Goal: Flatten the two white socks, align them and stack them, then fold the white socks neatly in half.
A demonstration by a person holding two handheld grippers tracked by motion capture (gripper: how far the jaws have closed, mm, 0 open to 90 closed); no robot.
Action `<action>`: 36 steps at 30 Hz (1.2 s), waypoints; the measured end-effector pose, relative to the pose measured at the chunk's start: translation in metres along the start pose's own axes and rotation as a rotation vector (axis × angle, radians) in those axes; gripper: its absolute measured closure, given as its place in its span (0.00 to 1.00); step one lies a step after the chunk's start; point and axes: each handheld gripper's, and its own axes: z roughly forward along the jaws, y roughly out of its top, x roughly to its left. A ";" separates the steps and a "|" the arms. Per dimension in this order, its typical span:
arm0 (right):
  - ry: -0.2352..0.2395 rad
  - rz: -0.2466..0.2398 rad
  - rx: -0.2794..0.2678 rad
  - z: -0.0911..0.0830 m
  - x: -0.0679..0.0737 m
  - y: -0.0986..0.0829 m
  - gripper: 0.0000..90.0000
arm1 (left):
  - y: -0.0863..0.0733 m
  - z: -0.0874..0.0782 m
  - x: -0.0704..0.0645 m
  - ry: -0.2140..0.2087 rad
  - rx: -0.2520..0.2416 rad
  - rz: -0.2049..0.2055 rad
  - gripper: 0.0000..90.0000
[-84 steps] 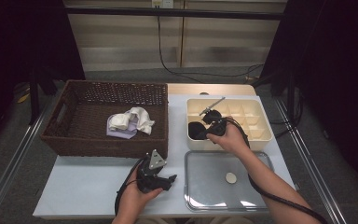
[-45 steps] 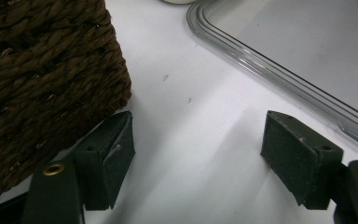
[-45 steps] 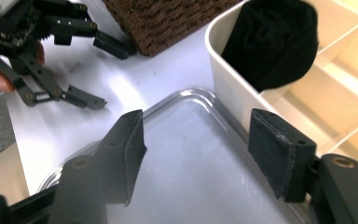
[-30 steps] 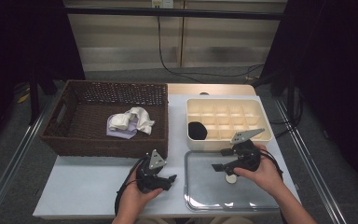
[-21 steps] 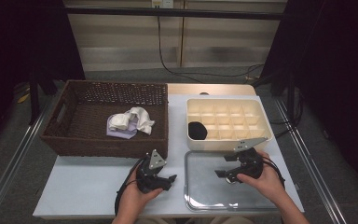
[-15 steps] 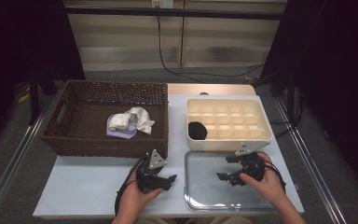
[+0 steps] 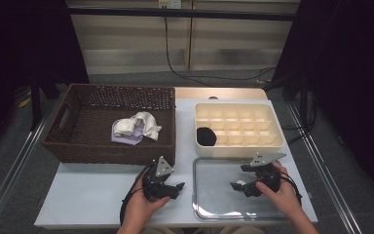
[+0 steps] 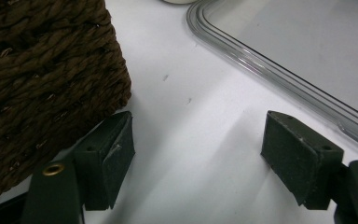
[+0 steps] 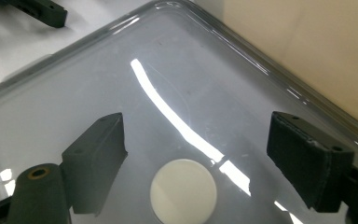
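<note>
High view: the right tongs sit low over the metal tray at the 5 o'clock part of the desk; the left tongs rest on the desk just off the tray's 9 o'clock edge.
Task thing: a small white disc, flat, round, plain and matte, lying on the tray's shiny floor.
Disc position: between the right tongs' jaws in the right gripper view, near their base, touching neither; in the high view it shows as a pale spot at the jaw tips.
Orientation: it lies flat, face up; being round, it has no long axis and no pointing end.
Right tongs: jaws spread wide, holding nothing.
Left tongs: jaws apart, bare desk between them, beside the wicker basket.
Beyond: a cream compartment box at the tray's 12 o'clock.
</note>
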 end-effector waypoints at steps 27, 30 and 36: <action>-0.053 -0.073 -0.012 0.009 0.003 -0.010 0.18 | 0.005 -0.007 0.004 -0.017 0.041 -0.038 0.25; -0.052 -0.072 -0.013 0.009 0.003 -0.010 0.18 | 0.007 -0.009 0.004 -0.021 0.031 -0.036 0.25; -0.050 -0.073 -0.014 0.010 0.002 -0.011 0.18 | 0.009 -0.013 0.006 -0.029 0.035 -0.048 0.25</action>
